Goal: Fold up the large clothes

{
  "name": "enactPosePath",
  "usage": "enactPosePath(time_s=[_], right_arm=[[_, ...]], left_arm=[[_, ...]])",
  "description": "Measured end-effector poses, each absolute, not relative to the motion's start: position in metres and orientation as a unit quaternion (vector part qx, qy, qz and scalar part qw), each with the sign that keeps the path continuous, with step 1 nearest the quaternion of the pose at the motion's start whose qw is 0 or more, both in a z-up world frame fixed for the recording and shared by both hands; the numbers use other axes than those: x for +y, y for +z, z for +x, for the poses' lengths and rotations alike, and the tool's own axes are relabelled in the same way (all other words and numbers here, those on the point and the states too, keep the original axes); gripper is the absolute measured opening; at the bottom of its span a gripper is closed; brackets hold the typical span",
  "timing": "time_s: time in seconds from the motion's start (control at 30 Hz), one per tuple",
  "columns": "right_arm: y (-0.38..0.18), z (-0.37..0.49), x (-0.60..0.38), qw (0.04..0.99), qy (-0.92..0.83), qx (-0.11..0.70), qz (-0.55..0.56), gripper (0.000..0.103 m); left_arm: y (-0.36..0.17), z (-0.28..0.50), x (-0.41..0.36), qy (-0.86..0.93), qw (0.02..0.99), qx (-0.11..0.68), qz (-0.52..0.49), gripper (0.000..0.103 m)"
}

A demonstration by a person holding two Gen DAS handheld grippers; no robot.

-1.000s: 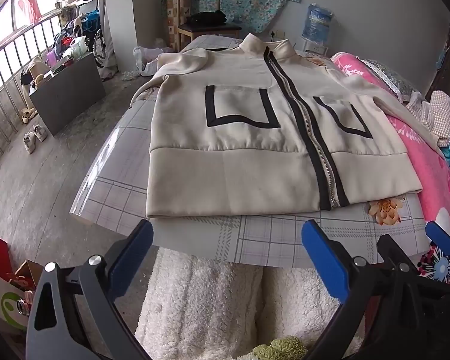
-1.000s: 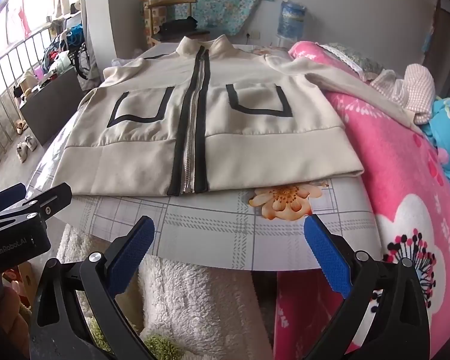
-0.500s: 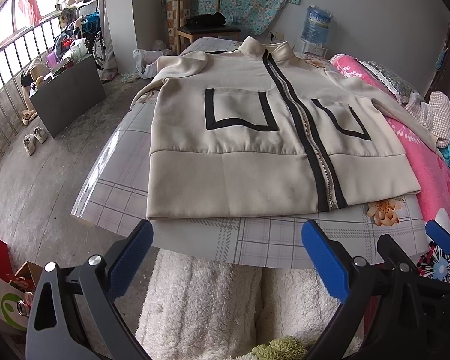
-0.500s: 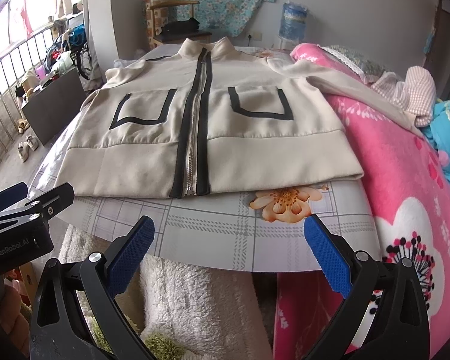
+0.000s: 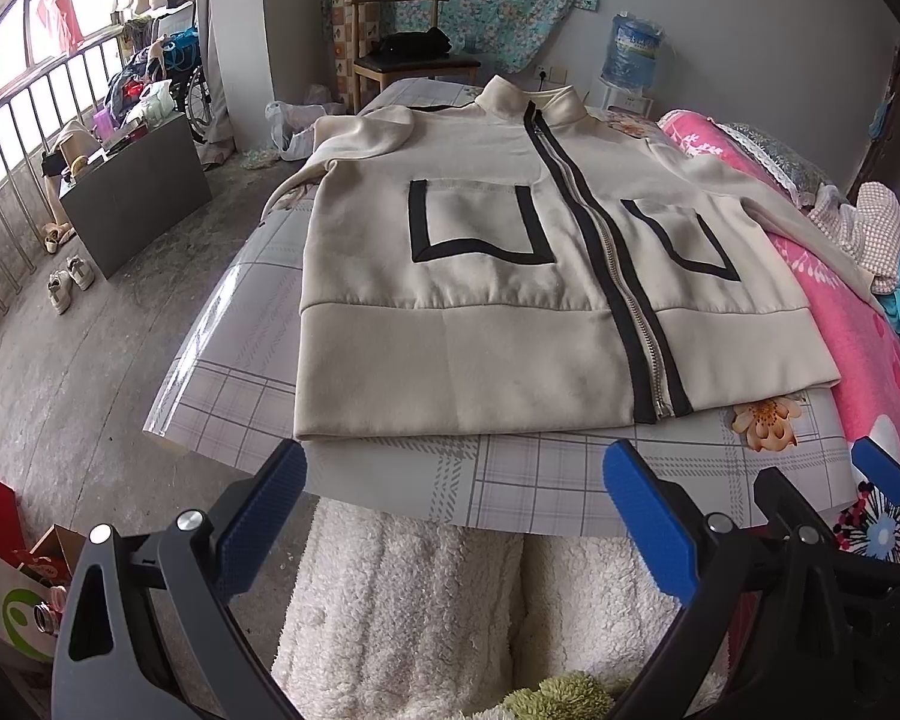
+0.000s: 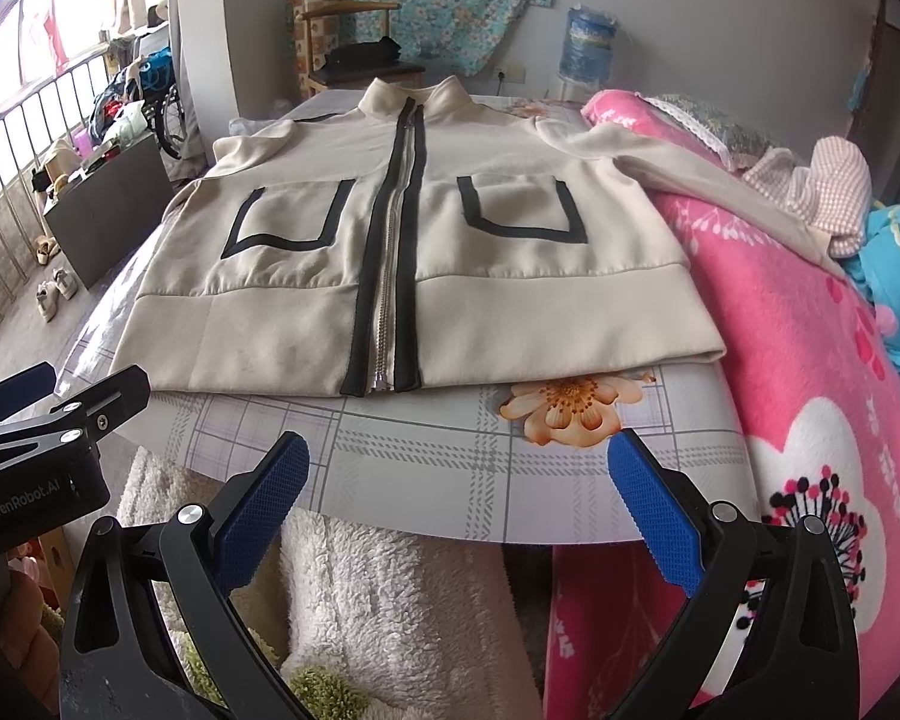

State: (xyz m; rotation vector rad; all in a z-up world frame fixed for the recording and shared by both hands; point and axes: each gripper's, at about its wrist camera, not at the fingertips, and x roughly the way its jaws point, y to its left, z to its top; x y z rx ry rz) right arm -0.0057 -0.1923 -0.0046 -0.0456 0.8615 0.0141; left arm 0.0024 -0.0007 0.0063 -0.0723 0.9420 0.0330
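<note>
Cream zip-up jacket (image 5: 510,276) with black pocket trim lies flat and zipped on the plaid-covered counter (image 5: 540,480), its hem near the front edge and one sleeve draped onto the pink blanket (image 6: 810,390) at the right edge. No fold looks made yet, so the whole job remains. Left hand-held gripper (image 5: 450,516) and right hand-held gripper (image 6: 459,498) hover before the front edge, jaws wide and empty.

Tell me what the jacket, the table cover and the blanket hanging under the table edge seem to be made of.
Jacket: likely a smooth matte woven or knit fabric, beige, with black trim and a shiny metal-looking zipper.
Table cover: probably glossy plastic or vinyl; it reflects light and holds a printed plaid pattern.
Blanket: fluffy white fleece or sherpa, judging by its nubby pile.
</note>
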Motion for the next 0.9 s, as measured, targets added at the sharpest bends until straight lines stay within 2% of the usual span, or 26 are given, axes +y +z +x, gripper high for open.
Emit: enactPosePath(time_s=[0.9], right_arm=[[0.0009, -0.003, -0.1913, 0.909, 0.004, 0.415, -0.028, 0.096]], left_arm=[[0.0061, 0.0014, -0.0015, 0.015, 0.891, 0.452, -0.035, 0.097]])
